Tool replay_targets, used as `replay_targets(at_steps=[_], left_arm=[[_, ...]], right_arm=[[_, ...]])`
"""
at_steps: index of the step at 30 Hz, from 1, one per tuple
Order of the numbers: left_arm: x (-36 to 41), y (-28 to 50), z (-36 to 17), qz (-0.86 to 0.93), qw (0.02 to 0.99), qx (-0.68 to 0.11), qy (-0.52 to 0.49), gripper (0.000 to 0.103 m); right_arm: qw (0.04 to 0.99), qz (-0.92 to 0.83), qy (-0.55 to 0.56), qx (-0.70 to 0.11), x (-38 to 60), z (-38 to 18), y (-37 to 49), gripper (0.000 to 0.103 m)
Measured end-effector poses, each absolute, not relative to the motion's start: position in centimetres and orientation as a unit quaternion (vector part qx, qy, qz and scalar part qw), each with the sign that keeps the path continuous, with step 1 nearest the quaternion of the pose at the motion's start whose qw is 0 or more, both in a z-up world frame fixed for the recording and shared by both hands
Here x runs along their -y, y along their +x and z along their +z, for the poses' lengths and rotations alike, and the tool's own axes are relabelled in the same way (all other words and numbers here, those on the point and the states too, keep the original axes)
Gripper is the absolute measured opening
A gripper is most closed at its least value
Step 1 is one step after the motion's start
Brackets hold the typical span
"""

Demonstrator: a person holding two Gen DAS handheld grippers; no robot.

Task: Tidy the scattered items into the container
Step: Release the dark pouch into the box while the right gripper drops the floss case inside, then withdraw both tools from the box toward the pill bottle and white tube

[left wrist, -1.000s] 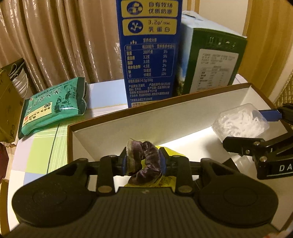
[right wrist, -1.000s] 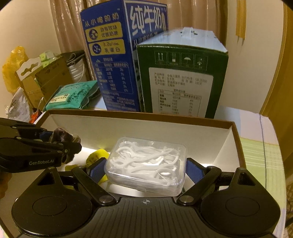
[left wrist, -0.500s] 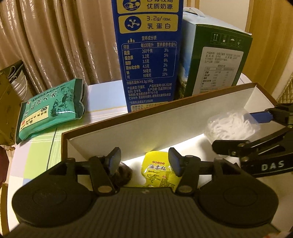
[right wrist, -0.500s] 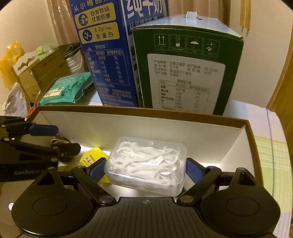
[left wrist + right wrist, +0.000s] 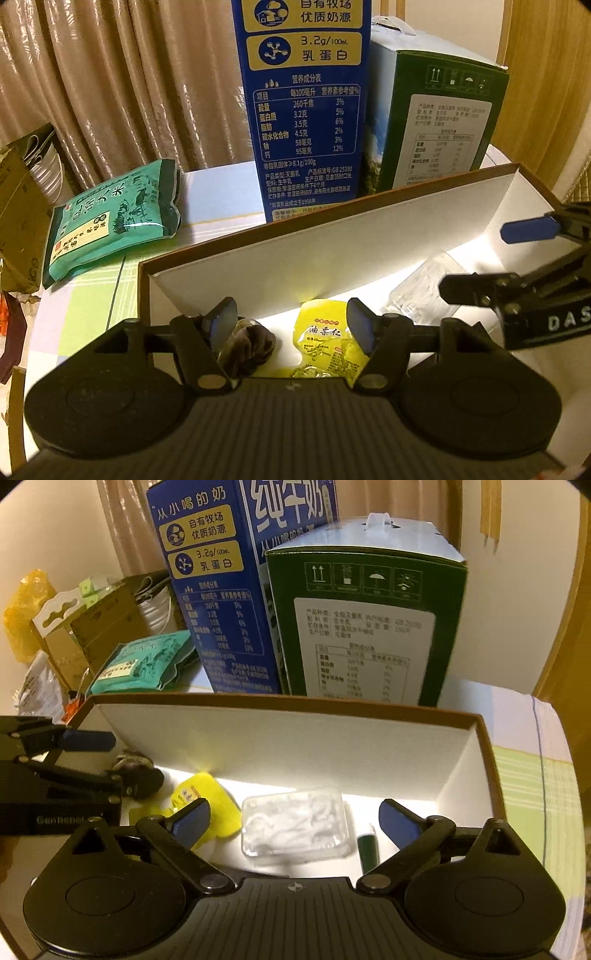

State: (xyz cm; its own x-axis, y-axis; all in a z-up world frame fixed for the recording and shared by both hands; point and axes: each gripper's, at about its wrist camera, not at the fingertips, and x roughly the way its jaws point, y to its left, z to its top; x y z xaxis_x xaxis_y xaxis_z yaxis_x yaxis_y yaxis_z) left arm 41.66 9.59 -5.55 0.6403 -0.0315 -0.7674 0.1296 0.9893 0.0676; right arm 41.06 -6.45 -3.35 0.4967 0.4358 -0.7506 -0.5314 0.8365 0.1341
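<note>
A shallow brown-rimmed white box (image 5: 295, 240) (image 5: 295, 738) lies in front of me. Inside lie a dark purple wrapped snack (image 5: 245, 347) (image 5: 138, 766), a yellow packet (image 5: 325, 339) (image 5: 214, 805), a clear case of white floss picks (image 5: 295, 825) (image 5: 421, 291) and a small dark green tube (image 5: 368, 849). My left gripper (image 5: 291, 325) is open and empty over the purple snack and yellow packet. My right gripper (image 5: 295, 816) is open and empty over the floss case.
Behind the box stand a tall blue milk carton (image 5: 303, 110) (image 5: 221, 590) and a green carton (image 5: 436, 122) (image 5: 365, 627). A teal rice bag (image 5: 110, 218) (image 5: 144, 664) lies at the back left on the checked tablecloth. Cardboard boxes (image 5: 92, 627) and curtains lie beyond.
My left gripper opened and dropped the purple snack into the box beside the yellow packet. My right gripper opened and released the floss case onto the box floor, then drew back.
</note>
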Motion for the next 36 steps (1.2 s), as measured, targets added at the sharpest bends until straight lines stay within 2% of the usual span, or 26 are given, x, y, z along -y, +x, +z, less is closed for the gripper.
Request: replay_targets(at_steps=[13, 36], left_arm=[[-8.3, 38.1, -3.1, -0.052, 0.911, -0.406, 0.053, 0.083], [-7.0, 25.9, 2.2, -0.029, 0.929, -0.368, 0.014, 0.087]], right_arm=[[0.868, 0.286, -0.083, -0.397, 9.0, -1.0, 35.6, 0.101], [0.884, 0.289, -0.085, -0.357, 11.6, 3.4, 25.7, 0.101]])
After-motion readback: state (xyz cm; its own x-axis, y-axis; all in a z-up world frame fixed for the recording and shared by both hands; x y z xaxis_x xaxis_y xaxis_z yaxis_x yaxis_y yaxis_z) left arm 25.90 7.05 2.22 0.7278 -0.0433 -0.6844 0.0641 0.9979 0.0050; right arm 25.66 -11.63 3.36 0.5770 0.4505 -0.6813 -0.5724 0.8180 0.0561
